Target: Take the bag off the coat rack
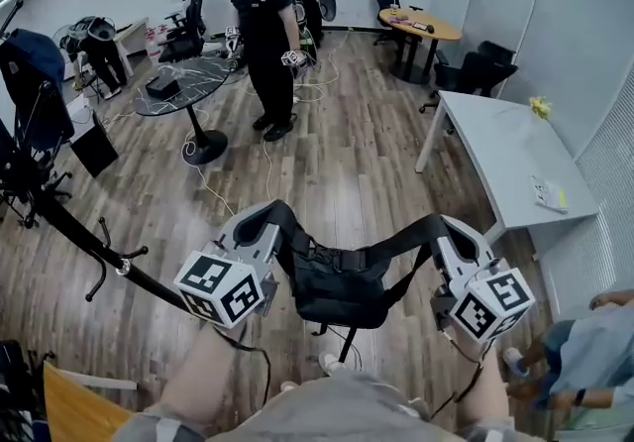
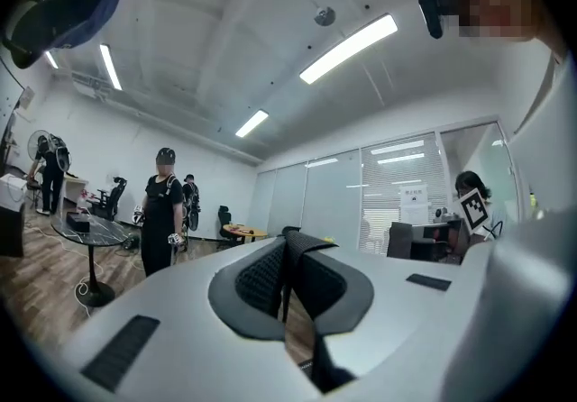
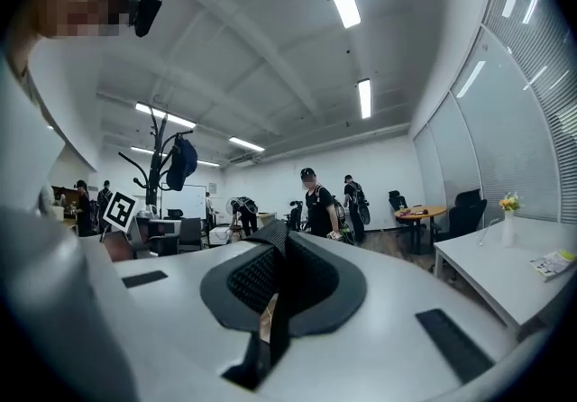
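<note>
Both sides clenched tight: the left gripper [image 1: 265, 224] and right gripper [image 1: 448, 232] have their fingers grasping the black bag [image 1: 342, 289], which hangs between them above the floor [image 1: 347, 153], apart from the coat rack [image 1: 74, 230].

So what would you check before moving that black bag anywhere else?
1. Hold of the left gripper on its strap: ok, shut on it.
2. Hold of the right gripper on the other strap: ok, shut on it.
3. The bag free of the coat rack: ok, it hangs apart from the pole.
4. The bag clear of the floor: ok.
5. Room on the right: probably not ok, a person is close by.
6. The bag zipped: cannot tell.
</note>
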Available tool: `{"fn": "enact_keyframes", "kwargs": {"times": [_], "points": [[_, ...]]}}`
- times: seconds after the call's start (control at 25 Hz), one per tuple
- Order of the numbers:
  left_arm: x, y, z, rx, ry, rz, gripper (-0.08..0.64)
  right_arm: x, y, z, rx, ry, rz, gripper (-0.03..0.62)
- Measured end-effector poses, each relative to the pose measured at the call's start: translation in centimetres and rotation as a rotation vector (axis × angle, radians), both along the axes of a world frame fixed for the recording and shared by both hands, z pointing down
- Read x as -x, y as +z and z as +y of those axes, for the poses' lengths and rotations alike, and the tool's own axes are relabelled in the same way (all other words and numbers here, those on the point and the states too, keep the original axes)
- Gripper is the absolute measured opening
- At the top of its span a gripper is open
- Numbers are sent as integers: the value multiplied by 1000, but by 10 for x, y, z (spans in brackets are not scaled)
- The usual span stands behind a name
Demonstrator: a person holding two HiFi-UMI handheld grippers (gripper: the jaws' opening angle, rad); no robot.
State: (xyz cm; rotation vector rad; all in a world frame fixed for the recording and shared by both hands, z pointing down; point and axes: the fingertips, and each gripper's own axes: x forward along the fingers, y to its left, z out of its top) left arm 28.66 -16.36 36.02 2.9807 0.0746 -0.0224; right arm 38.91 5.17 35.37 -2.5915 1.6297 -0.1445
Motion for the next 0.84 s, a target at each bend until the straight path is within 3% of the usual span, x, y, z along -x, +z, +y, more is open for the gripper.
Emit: {"fn": "enact_keyframes", "kwargs": {"times": [0.28,0.84], "points": [[8,30,12,2,19,-53,14,11,33,13,27,23,-60,31],[30,29,3,16,-6,-63,15,30,40,11,0,6,-113,31]]}}
